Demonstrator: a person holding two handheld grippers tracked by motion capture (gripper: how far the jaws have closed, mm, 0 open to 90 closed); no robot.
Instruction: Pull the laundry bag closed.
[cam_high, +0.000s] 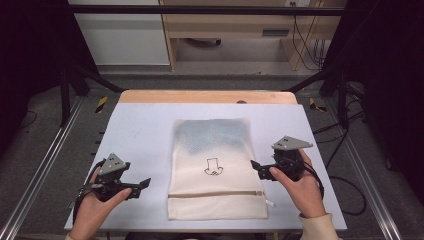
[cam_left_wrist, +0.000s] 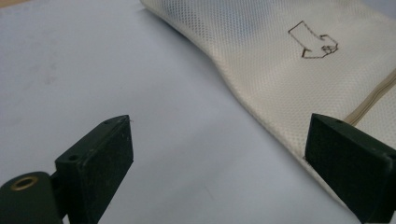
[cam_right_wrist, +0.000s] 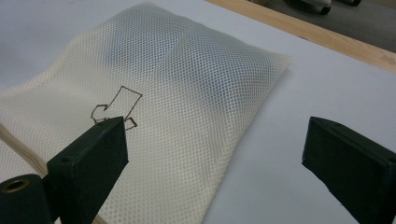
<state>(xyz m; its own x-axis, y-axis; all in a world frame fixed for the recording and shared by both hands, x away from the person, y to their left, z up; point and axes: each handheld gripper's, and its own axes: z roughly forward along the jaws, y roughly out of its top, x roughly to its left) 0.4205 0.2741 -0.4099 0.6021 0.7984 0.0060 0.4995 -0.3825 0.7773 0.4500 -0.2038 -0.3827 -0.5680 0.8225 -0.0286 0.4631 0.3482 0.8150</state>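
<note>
Mesh laundry bag (cam_high: 216, 167) flat mid-table, zipper (cam_high: 215, 194) shut, bluish garment inside. Left gripper (cam_high: 142, 185) and right gripper (cam_high: 256, 166) flank it, jaws spread, empty — bag looks set down, released.

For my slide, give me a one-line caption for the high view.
Cream mesh bag, zipped, lies flat on the table between the open left tool and open right tool.

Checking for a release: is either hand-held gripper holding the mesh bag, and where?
Nothing is held. Both the left hand-held gripper and the right hand-held gripper are open beside the mesh bag.
</note>
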